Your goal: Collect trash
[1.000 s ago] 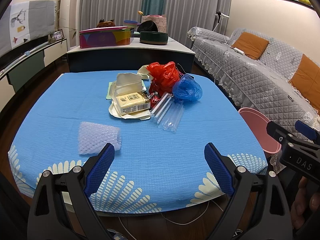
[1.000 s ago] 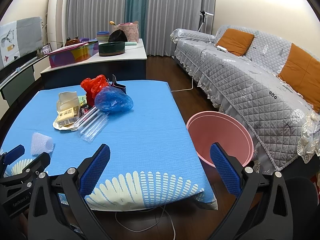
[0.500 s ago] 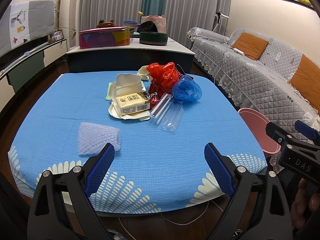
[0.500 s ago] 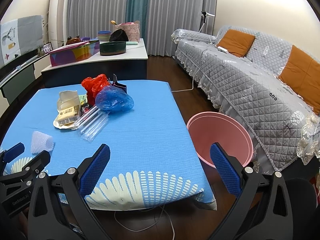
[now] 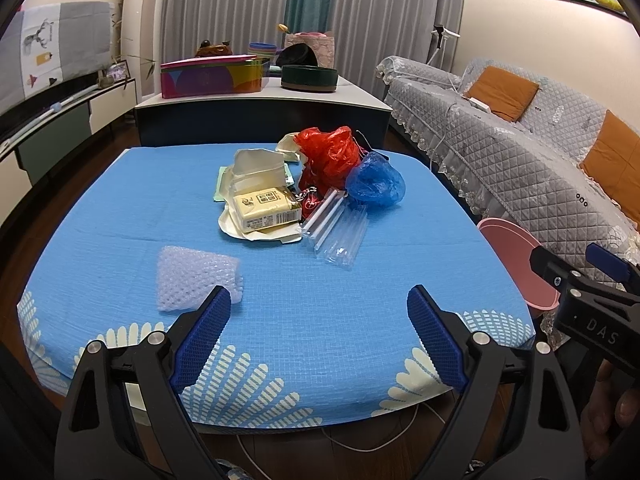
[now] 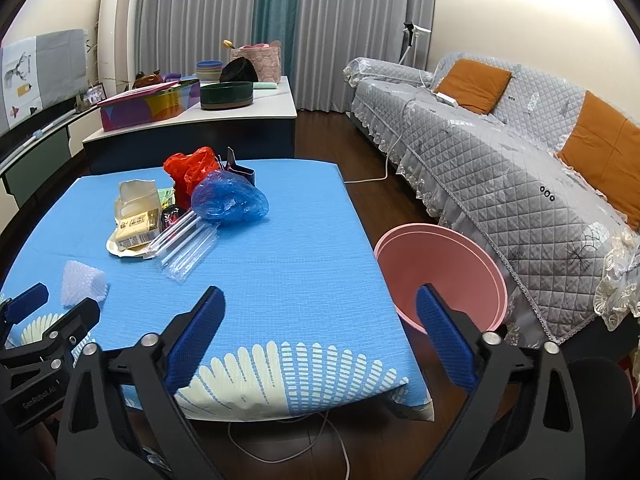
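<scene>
Two grippers poised over the near edge of a blue tablecloth (image 5: 168, 216); left gripper (image 5: 318, 332) spread wide with nothing between its jaws; right gripper (image 6: 318, 328) wide too, jaws closing on nothing. Left to right across the cloth: white foam netting (image 5: 196, 278) just beyond the left pad; yellow carton (image 5: 266, 208) on torn wrapping; clear tubes (image 5: 340, 232) beside it; red bag (image 5: 330, 154) and blue bag (image 5: 376, 184) behind, touching. Pink bin (image 6: 436, 268) on the floor by the cloth's right edge, next to a grey sofa (image 6: 520, 168).
</scene>
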`<move>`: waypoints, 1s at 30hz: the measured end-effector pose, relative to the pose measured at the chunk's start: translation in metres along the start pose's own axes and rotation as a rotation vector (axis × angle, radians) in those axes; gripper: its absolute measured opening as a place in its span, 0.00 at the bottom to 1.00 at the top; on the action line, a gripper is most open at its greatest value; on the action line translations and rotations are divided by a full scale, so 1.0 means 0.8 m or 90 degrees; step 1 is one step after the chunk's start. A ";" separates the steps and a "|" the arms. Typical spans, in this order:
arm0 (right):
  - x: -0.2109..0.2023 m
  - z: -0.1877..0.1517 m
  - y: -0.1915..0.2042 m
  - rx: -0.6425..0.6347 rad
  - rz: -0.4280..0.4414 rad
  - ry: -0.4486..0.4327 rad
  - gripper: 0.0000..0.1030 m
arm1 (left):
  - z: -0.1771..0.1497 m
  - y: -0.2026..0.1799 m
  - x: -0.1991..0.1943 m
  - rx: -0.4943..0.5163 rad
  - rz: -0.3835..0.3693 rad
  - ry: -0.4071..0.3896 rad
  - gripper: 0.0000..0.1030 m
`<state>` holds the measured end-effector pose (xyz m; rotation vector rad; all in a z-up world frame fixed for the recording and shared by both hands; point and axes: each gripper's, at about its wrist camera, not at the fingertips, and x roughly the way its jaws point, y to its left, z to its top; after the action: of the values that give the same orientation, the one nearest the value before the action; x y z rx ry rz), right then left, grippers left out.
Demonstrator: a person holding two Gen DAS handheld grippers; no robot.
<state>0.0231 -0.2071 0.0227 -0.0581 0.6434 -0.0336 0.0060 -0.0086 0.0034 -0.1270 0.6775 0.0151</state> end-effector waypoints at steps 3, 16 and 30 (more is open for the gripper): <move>0.001 0.001 0.000 0.008 0.013 0.000 0.79 | 0.002 0.004 0.000 -0.005 0.012 -0.006 0.81; 0.009 0.035 0.016 0.026 0.119 -0.007 0.45 | 0.008 0.052 0.023 -0.066 0.108 0.002 0.75; 0.128 0.102 0.074 0.002 0.209 0.050 0.45 | 0.003 0.070 0.081 -0.064 0.168 0.070 0.74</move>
<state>0.1551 -0.1493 0.0230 0.0526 0.7255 0.2810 0.0552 0.0454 -0.0416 -0.1351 0.8005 0.2972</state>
